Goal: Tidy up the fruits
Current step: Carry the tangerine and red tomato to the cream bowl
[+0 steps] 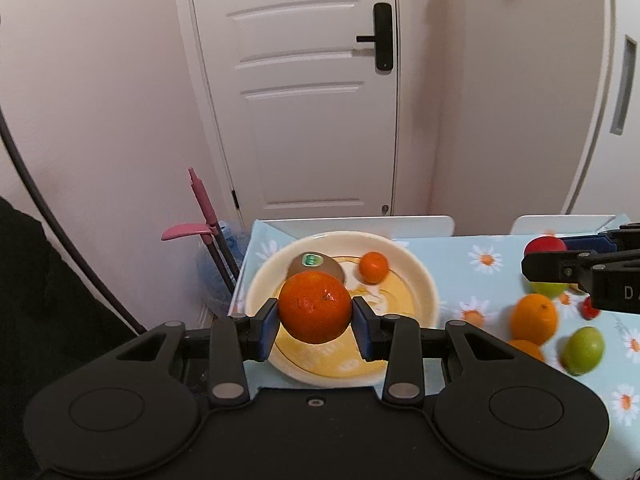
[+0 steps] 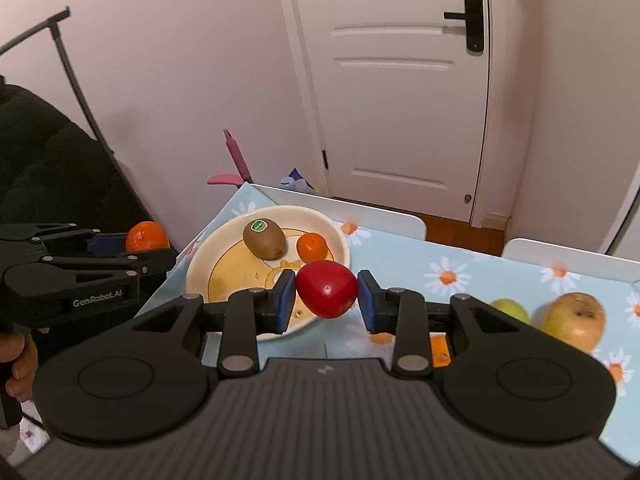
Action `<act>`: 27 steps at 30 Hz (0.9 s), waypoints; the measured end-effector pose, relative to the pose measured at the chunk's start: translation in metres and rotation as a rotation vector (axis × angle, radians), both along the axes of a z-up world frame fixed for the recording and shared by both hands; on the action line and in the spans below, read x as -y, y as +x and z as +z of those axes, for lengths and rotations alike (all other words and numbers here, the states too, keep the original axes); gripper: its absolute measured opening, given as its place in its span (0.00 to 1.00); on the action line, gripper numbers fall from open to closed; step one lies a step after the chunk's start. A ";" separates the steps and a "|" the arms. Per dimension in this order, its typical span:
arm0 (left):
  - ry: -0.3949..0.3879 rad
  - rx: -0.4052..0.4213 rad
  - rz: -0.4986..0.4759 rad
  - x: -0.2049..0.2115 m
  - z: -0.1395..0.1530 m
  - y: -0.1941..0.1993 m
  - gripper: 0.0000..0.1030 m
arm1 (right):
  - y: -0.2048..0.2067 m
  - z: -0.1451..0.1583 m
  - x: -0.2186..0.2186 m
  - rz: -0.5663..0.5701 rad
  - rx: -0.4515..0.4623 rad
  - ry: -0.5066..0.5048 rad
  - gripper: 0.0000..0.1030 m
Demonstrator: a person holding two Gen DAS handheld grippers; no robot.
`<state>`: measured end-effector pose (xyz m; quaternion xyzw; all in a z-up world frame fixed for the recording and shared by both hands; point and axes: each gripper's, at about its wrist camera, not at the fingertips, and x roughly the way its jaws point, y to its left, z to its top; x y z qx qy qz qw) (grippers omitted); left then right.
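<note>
Left tongs [image 1: 315, 322] clamp a large orange [image 1: 314, 307] above the cream plate [image 1: 420, 280]. Right tongs [image 2: 327, 300] clamp a red apple [image 2: 327, 289] over the plate's near rim. On the plate lie one kiwi [image 2: 264, 238] and one small mandarin [image 2: 311, 247]. Loose on the desk [image 2: 400, 256]: two green fruits, two oranges, one yellowish apple [image 2: 576, 317].

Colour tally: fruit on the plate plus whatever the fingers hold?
Orange: 2 (mandarin on plate, orange in left gripper)
Brown: 1 (kiwi on plate)
Red: 1 (red fruit in right gripper)
Total: 4
</note>
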<state>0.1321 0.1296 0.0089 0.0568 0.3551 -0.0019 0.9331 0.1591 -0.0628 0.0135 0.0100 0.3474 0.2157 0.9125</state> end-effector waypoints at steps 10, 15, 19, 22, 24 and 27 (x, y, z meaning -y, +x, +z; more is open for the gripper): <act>0.014 -0.092 -0.080 -0.030 -0.043 0.064 0.41 | 0.047 -0.039 -0.045 -0.085 -0.076 -0.019 0.47; 0.033 -0.132 -0.108 -0.036 -0.066 0.090 0.41 | 0.065 -0.057 -0.056 -0.109 -0.110 -0.031 0.47; 0.057 -0.152 -0.124 -0.037 -0.081 0.105 0.41 | 0.077 -0.068 -0.061 -0.119 -0.131 -0.041 0.47; 0.068 -0.164 -0.136 -0.035 -0.089 0.110 0.41 | 0.083 -0.071 -0.065 -0.119 -0.138 -0.047 0.47; 0.074 -0.169 -0.142 -0.033 -0.093 0.111 0.41 | 0.085 -0.072 -0.066 -0.113 -0.140 -0.051 0.47; 0.076 -0.160 -0.146 -0.032 -0.092 0.109 0.58 | 0.086 -0.070 -0.067 -0.101 -0.137 -0.057 0.47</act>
